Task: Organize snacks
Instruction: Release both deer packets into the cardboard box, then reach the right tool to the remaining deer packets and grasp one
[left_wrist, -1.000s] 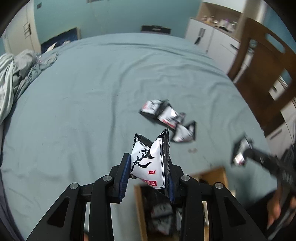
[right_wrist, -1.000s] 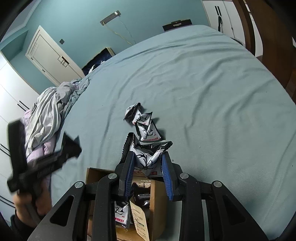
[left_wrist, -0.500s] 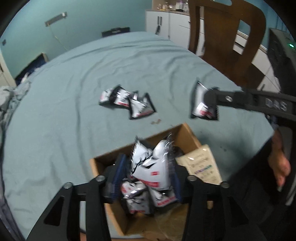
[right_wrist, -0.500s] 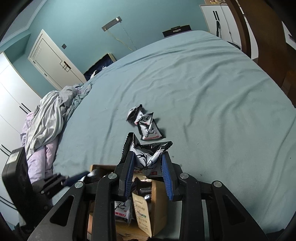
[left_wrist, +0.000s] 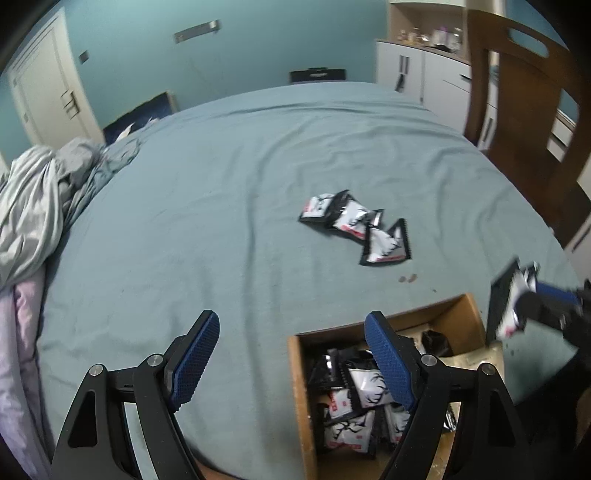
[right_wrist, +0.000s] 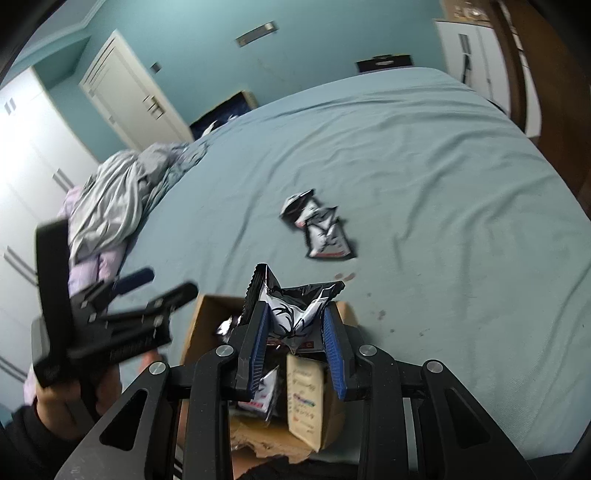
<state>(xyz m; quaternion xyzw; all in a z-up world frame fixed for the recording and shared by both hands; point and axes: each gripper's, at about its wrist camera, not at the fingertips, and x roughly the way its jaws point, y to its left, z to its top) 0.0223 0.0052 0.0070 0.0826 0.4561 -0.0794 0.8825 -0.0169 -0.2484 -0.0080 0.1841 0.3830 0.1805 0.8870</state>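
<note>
On bed (left_wrist: 229, 192), three snack packets (left_wrist: 356, 225) lie loose.

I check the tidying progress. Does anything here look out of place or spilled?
Yes. Three snack packets lie loose in an overlapping cluster on the bed sheet, outside the cardboard box. Two small brown bits, like crumbs, lie near them.

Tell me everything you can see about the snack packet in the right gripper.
The snack packet is a glossy foil pouch, white with a black antler-like print, black serrated end seals and a red label low down. It stands roughly upright, crumpled, squeezed between the blue pads of the right gripper, above the open cardboard box that holds similar packets.
</note>
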